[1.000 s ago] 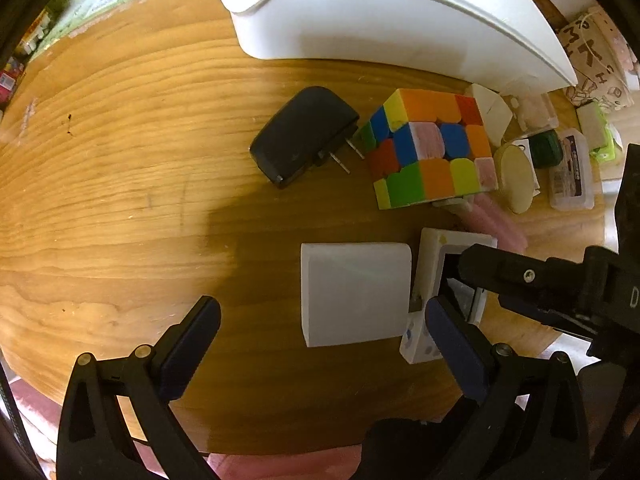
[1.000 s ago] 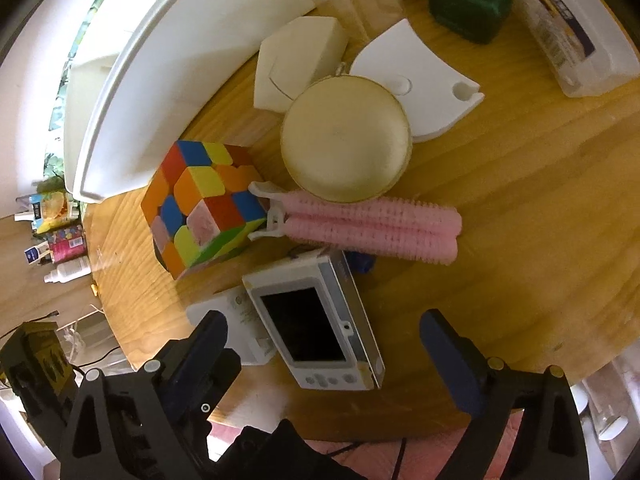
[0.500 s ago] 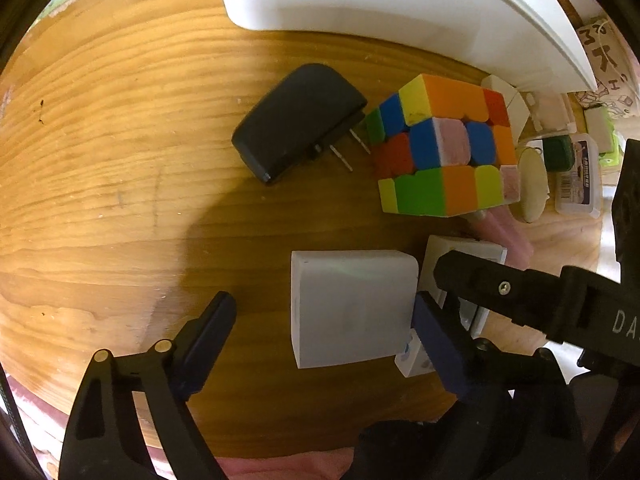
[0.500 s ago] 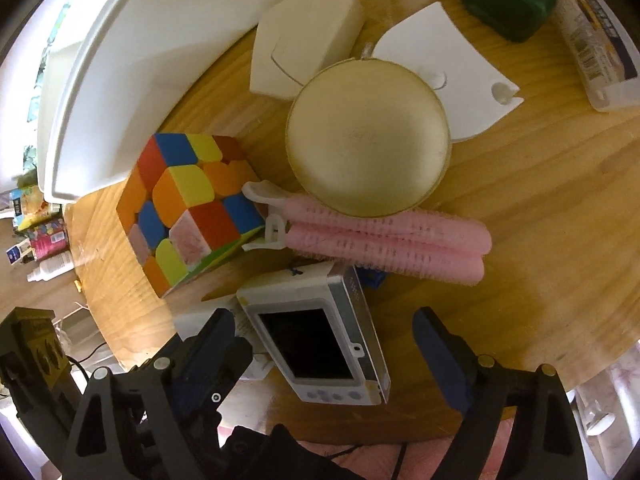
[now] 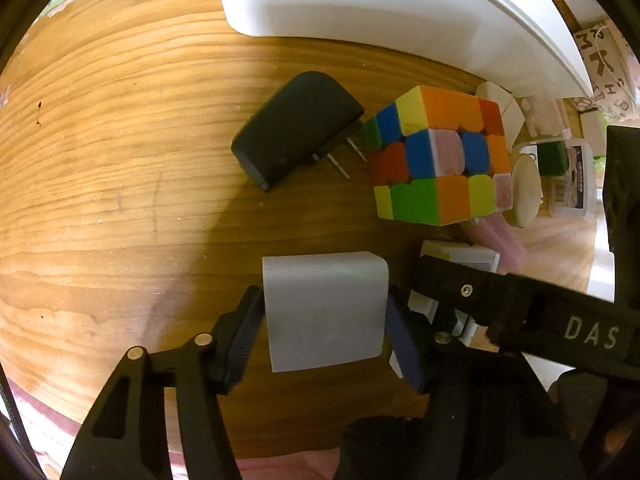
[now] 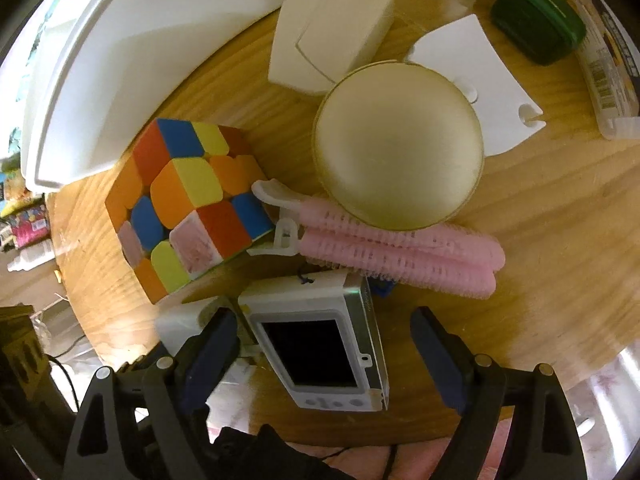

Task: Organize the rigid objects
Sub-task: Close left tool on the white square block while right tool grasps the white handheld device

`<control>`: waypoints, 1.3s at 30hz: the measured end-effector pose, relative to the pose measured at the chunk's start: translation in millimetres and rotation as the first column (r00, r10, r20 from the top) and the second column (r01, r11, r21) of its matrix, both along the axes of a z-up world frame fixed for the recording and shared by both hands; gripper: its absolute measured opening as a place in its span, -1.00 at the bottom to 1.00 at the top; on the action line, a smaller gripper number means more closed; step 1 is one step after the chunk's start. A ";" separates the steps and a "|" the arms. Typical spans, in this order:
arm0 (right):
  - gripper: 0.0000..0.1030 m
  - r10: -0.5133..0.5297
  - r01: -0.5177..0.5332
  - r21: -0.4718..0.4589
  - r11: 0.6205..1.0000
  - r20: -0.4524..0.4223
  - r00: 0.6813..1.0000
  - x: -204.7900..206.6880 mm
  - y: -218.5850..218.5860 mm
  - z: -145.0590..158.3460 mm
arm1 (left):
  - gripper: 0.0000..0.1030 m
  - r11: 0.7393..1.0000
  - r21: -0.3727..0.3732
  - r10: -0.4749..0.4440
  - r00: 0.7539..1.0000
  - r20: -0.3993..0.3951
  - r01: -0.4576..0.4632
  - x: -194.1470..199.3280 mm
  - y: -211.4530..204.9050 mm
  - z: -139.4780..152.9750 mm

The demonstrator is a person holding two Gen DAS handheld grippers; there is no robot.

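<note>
My left gripper is shut on a white square block that rests on the wooden table. A black plug adapter and a colourful puzzle cube lie beyond it, in front of a white bin. My right gripper is open around a white handheld device with a dark screen; its arm crosses the left wrist view. The cube, a pink hair roller clip, a round gold case and a cream box lie beyond it.
A white curved card, a green case and a clear labelled box sit at the far right. The white bin runs along the back. The table's front edge is just below the grippers.
My left gripper moved forward and closed on the white block. My right gripper moved in closer around the handheld device and stays open.
</note>
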State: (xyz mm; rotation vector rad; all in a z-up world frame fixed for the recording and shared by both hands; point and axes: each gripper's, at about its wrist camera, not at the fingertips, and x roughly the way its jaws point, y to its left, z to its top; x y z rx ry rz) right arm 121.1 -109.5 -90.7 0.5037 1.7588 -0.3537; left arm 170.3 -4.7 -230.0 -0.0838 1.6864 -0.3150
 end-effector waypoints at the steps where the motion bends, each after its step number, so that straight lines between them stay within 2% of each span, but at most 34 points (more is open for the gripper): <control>1: 0.74 0.007 -0.007 -0.007 1.000 -0.006 1.000 0.7 1.7 -0.7 | 0.24 1.000 0.001 -0.001 1.000 0.001 0.001 -0.3 2.7 -0.4; 6: 0.74 0.028 -0.029 -0.034 0.999 -0.028 0.999 3.0 9.5 -4.3 | 0.23 1.000 0.007 0.020 1.000 -0.004 -0.020 -2.5 12.5 5.4; 11: 0.74 0.048 -0.053 -0.074 0.996 -0.065 0.997 2.7 16.3 -9.3 | 0.23 0.998 0.011 0.058 0.998 -0.012 -0.057 -4.2 28.4 -2.5; 28: 0.74 0.136 -0.157 -0.196 0.968 -0.119 0.984 3.5 71.0 -27.9 | 0.22 0.997 0.010 0.073 0.997 -0.019 -0.072 -22.4 73.7 -11.7; 38: 0.74 0.163 -0.178 -0.222 0.959 -0.086 0.983 -2.4 82.8 -32.2 | 0.22 0.998 0.019 0.056 0.998 -0.024 -0.055 -17.8 86.7 -7.8; 39: 0.74 0.169 -0.183 -0.223 0.957 -0.083 0.982 -3.0 82.3 -31.8 | 0.22 0.998 0.020 0.055 0.998 -0.024 -0.055 -18.3 83.4 -0.9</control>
